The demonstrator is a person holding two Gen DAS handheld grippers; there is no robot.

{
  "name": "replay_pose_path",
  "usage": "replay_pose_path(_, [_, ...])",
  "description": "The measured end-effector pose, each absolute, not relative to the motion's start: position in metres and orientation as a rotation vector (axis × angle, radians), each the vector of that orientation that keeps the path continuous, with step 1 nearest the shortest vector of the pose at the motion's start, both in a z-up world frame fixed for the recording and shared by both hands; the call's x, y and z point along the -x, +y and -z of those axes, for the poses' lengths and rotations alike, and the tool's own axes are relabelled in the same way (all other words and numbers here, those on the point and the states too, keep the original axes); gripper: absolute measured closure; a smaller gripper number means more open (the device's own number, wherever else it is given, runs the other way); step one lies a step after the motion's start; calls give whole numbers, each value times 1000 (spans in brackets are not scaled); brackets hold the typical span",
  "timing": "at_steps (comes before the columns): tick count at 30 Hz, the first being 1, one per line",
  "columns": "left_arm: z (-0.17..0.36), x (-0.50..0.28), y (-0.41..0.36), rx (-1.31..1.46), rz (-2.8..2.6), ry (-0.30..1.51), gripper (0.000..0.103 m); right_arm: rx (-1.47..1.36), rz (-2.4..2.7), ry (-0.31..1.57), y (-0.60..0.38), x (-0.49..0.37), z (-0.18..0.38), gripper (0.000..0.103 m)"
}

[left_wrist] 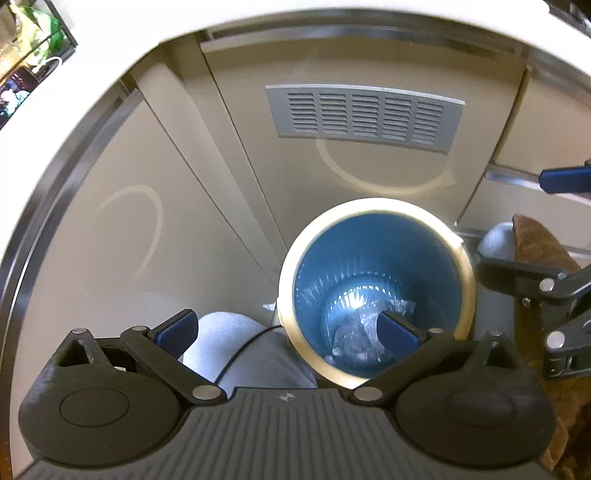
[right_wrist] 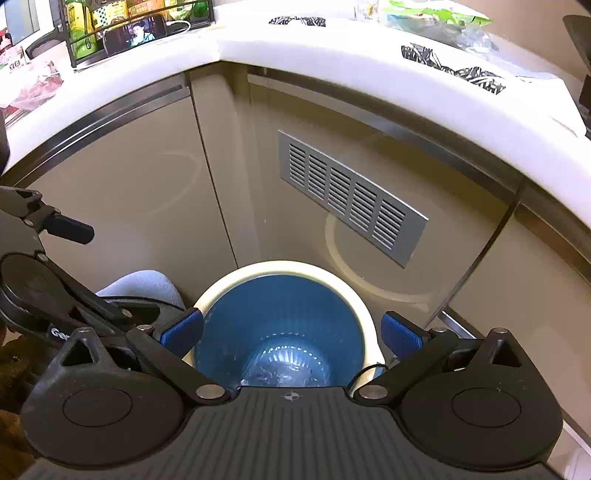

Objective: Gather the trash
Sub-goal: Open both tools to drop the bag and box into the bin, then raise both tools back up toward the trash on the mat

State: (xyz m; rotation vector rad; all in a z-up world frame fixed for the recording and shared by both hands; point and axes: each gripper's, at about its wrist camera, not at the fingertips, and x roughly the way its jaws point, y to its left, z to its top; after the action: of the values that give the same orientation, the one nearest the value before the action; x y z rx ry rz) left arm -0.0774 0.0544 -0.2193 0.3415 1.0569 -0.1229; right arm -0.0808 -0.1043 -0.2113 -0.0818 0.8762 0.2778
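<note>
Crumpled clear plastic trash [left_wrist: 364, 328] lay at the bottom of a blue bin [left_wrist: 373, 258] with a cream rim, which stood on the floor against beige cabinet doors, below a grey vent grille [left_wrist: 364, 114]. The plastic was probably a wrapper or film, though glare off the bin floor blurred its outline. The left tool [left_wrist: 288, 328] was spread wide and held nothing; its right pad hung over the bin mouth and its left pad stood outside the rim, a pose consistent with trash just dropped. The right tool [right_wrist: 291, 332] was likewise fully spread and empty, its 2 blue pads straddling the rim from above, apparently centred there so that anything let go would fall inside. Above the cabinets ran the white tabletop [right_wrist: 332, 48], carrying green packaging [right_wrist: 436, 14] and black-and-white patterned scraps [right_wrist: 450, 66], judged to be the next trash to collect.
</note>
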Motion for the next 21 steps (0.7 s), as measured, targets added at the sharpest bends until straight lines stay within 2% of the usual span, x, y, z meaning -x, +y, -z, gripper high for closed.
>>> replay_pose_path(14, [195,64,58,-278,123,1024,0,72,-256,791,-116,88,189,1])
replay_pose_path(21, [163,28,62,-217,138,989,0,36,-287,722,-129,75,159,1])
